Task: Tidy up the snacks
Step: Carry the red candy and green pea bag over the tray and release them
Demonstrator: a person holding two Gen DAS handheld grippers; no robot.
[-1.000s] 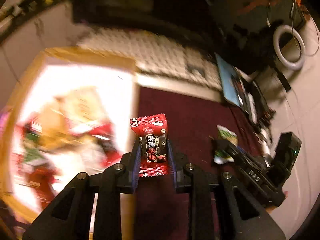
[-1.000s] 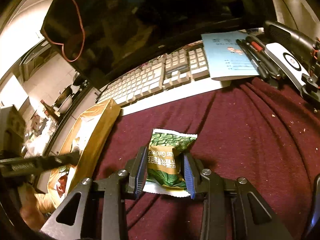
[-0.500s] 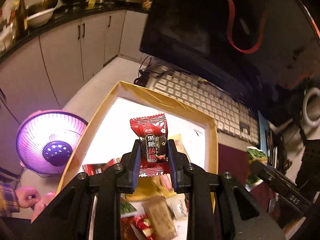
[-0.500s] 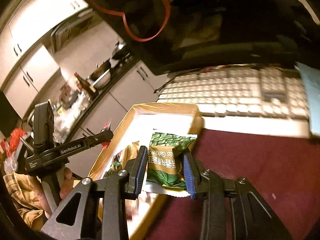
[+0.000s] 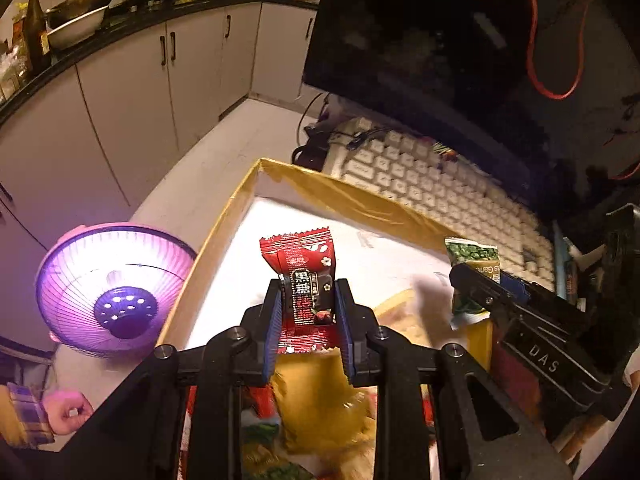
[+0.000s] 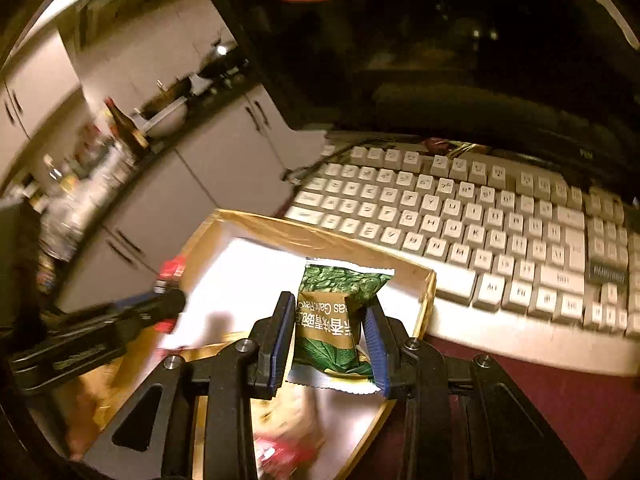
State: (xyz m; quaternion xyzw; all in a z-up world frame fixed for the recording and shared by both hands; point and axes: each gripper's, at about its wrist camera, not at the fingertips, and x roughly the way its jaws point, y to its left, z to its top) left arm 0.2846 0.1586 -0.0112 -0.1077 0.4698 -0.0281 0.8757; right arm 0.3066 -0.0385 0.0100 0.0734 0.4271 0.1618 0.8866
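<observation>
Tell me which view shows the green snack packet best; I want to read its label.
The right wrist view: the green packet sits centred between the right gripper pads, label facing the camera. The left wrist view shows it only small, at the edge, partly hidden by that gripper.

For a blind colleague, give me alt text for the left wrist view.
The left tongs grip a red candy packet above an open cardboard box of snacks. The right tongs hold a green packet nearby, a keyboard behind.
</observation>
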